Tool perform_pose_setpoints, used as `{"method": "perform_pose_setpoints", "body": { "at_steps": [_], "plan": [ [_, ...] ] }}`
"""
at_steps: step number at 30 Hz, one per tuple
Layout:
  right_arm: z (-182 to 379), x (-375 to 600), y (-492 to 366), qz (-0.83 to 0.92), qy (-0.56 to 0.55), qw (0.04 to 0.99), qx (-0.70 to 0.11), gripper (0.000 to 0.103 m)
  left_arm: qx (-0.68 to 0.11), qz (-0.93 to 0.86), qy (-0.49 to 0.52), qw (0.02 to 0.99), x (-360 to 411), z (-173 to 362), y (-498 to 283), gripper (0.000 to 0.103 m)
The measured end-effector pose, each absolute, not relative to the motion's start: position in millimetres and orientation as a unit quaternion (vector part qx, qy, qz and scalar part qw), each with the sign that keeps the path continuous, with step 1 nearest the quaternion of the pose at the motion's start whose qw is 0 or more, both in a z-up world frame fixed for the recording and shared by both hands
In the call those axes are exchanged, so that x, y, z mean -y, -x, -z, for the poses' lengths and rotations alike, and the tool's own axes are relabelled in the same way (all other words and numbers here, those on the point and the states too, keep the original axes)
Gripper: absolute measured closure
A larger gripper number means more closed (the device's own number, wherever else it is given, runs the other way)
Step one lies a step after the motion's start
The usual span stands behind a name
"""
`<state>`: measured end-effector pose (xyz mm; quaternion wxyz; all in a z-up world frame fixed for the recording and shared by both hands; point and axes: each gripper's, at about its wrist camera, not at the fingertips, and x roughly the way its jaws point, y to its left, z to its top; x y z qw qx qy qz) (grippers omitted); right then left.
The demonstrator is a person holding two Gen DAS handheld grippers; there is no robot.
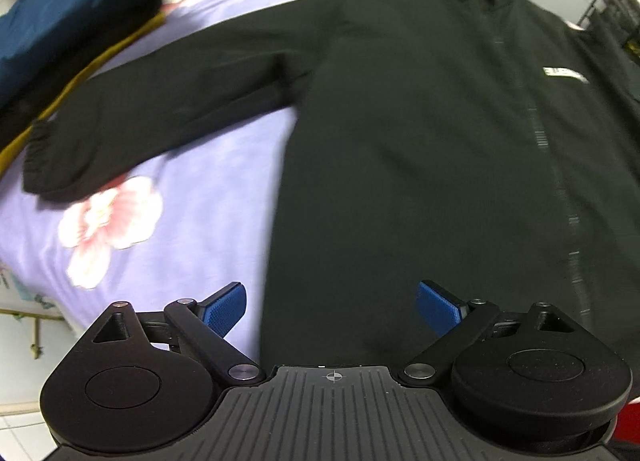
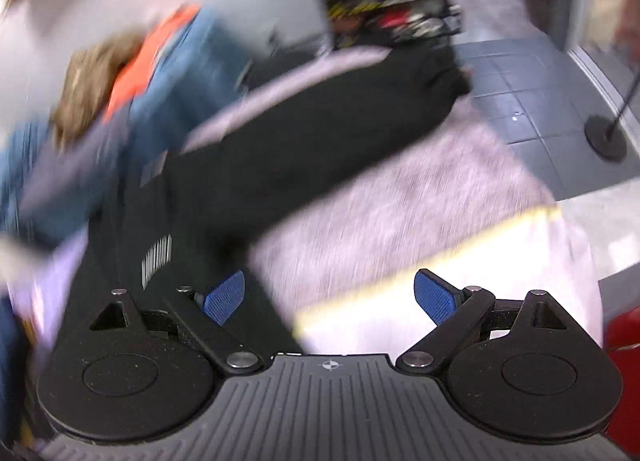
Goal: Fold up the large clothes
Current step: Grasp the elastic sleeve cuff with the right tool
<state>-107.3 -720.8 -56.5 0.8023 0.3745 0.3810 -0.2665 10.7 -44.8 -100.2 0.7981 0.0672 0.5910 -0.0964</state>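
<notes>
**Jacket spread flat, both tools empty**

While both tools hang wide and empty, left tool [image 1: 332,307] above the hem and right tool [image 2: 330,295] off the bed's side edge, the black jacket [image 1: 420,141] lies flat across the bed [image 1: 168,253]. Best take the sleeve [image 1: 132,125] by its cuff, fold inward. No containers visible.

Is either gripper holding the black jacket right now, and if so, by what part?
Neither. The left gripper and right gripper both stand open and empty above the black jacket.
</notes>
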Motion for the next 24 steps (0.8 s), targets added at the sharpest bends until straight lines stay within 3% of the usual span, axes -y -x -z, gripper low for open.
{"method": "perform_pose_setpoints", "body": {
  "at_steps": [10, 15, 18, 19, 20, 21, 24],
  "plan": [
    [140, 840, 60, 0.34, -0.434, 0.76, -0.344, 0.024, -0.611, 0.103, -0.085, 0.781, 143, 97, 16, 0.0],
    [170, 877, 70, 0.35, -0.505, 0.739, -0.275, 0.027, -0.605, 0.116, -0.124, 0.778, 178, 97, 17, 0.0],
    [187, 887, 75, 0.335, -0.549, 0.729, -0.234, 0.035, -0.606, 0.127, -0.128, 0.775, 194, 99, 12, 0.0],
    [190, 888, 76, 0.33, -0.559, 0.727, -0.225, 0.041, -0.606, 0.132, -0.13, 0.774, 199, 99, 12, 0.0],
    [191, 889, 77, 0.324, -0.564, 0.728, -0.216, 0.064, -0.604, 0.136, -0.134, 0.774, 204, 98, 11, 0.0],
    [188, 890, 80, 0.317, -0.568, 0.73, -0.208, 0.075, -0.601, 0.139, -0.137, 0.775, 210, 98, 10, 0.0],
    [167, 898, 87, 0.301, -0.557, 0.751, -0.188, 0.085, -0.594, 0.148, -0.143, 0.778, 221, 97, 8, 0.0]
  ]
}}
